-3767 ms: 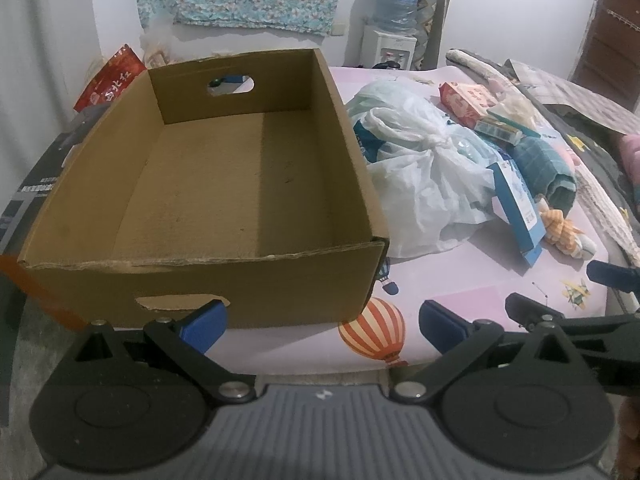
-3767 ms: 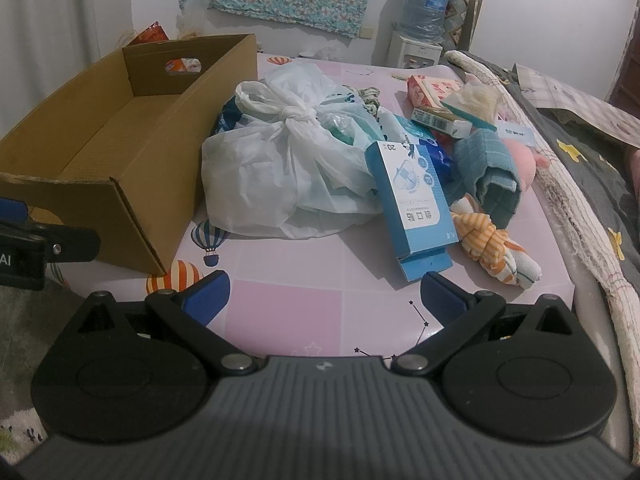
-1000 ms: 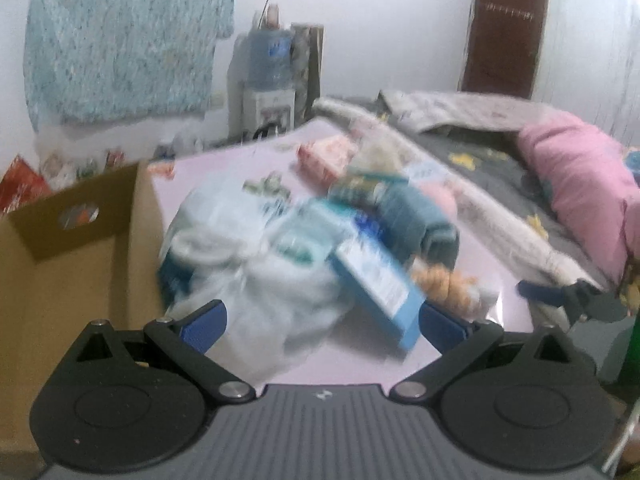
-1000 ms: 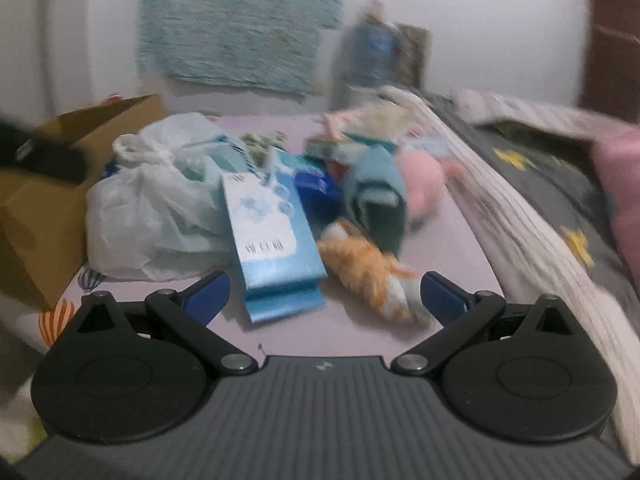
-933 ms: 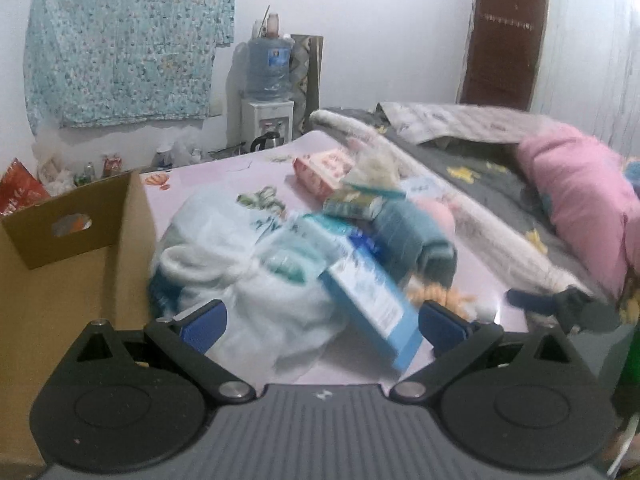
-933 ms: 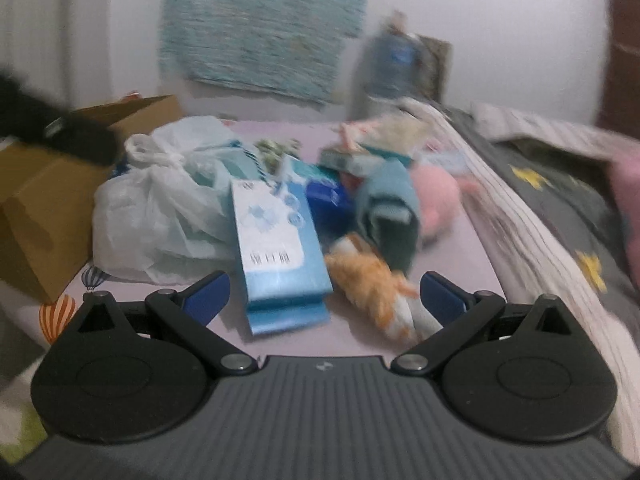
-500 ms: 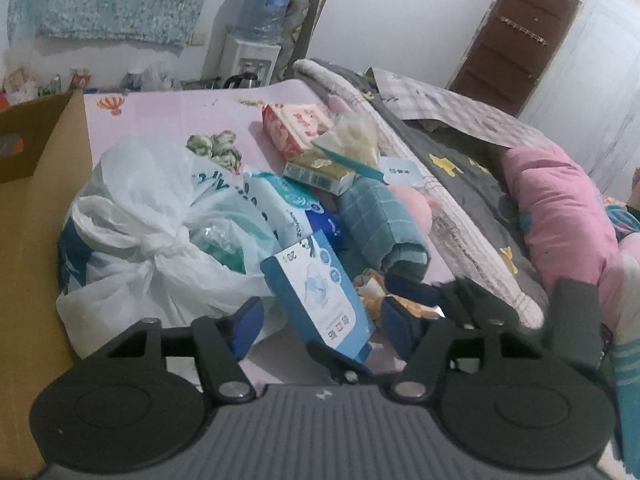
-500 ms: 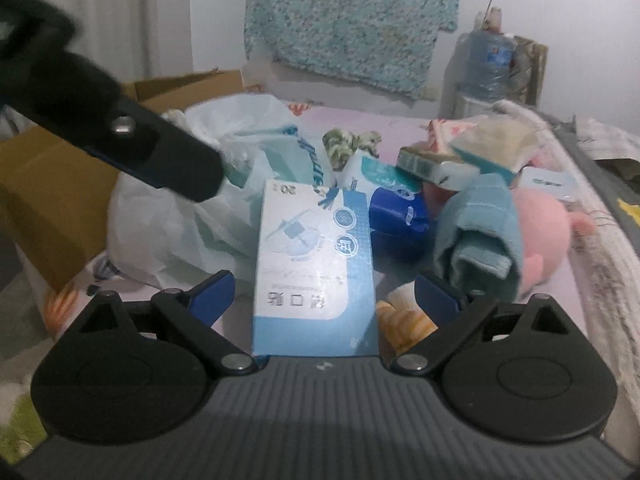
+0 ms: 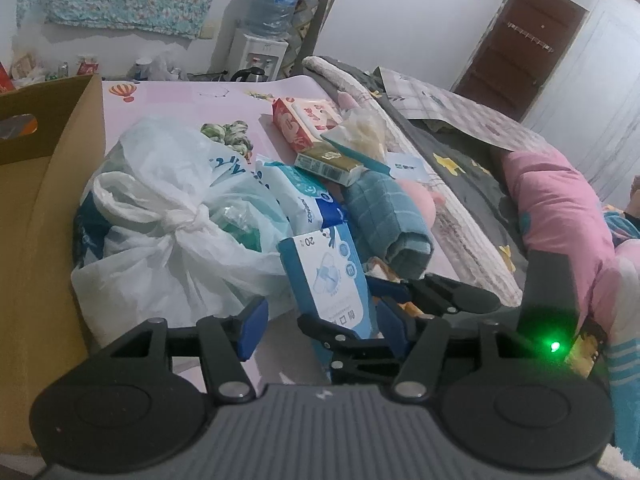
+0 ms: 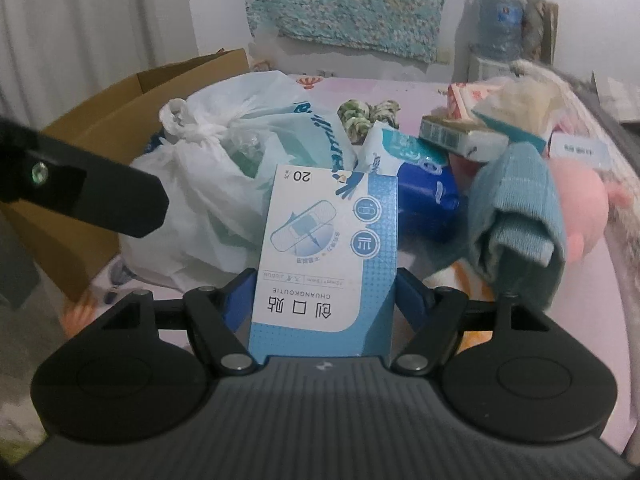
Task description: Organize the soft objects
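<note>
The right gripper (image 10: 326, 292) is closing its jaws, both blue pads touching the sides of a blue bandage box (image 10: 326, 248). The left gripper (image 9: 320, 326) is hanging half-spread just beside that box, holding nothing. The box is leaning against a knotted white plastic bag (image 9: 168, 224). A rolled teal towel (image 10: 516, 216) is lying on the box's other side, and a cardboard box (image 9: 36, 208) is standing beyond the bag.

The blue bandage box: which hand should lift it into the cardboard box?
Right, probably. The right gripper already has the blue bandage box between its closing jaws. The left gripper has nothing in its jaws, though it is nearer the cardboard box.
</note>
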Motion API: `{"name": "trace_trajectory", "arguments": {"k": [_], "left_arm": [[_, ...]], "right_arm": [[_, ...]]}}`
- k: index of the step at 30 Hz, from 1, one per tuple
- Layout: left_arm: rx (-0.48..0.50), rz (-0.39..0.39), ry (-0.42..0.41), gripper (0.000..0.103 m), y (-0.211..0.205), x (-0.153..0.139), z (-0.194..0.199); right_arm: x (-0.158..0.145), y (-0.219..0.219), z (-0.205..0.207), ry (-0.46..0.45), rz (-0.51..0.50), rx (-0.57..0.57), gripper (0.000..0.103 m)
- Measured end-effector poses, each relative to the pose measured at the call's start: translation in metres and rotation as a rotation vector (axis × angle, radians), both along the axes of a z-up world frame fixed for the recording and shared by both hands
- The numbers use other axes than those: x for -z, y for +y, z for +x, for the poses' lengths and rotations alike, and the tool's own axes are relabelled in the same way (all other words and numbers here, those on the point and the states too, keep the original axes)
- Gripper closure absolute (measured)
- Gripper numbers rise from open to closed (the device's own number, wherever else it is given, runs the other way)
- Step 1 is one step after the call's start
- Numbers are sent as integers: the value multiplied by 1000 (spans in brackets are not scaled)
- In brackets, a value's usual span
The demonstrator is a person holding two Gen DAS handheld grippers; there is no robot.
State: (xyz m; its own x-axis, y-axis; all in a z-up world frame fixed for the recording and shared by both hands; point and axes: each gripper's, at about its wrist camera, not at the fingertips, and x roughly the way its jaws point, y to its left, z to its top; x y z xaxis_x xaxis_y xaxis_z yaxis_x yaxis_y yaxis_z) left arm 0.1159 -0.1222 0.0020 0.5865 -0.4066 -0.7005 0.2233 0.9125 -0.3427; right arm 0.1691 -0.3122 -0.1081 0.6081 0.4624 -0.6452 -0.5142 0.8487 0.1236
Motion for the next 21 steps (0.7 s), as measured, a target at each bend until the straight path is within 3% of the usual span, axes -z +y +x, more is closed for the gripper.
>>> {"name": "trace_trajectory", "arguments": {"k": [8, 14, 21], "left_arm": [[4, 14, -14, 36, 5, -4, -15], [29, 35, 24, 32, -3, 6, -17], [52, 76, 59, 19, -14, 17, -12]], "right_arm": [[-7, -4, -33, 164, 57, 100, 30], [11, 8, -50, 175, 5, 141, 27], [6, -14, -69, 180, 84, 179, 24]]}}
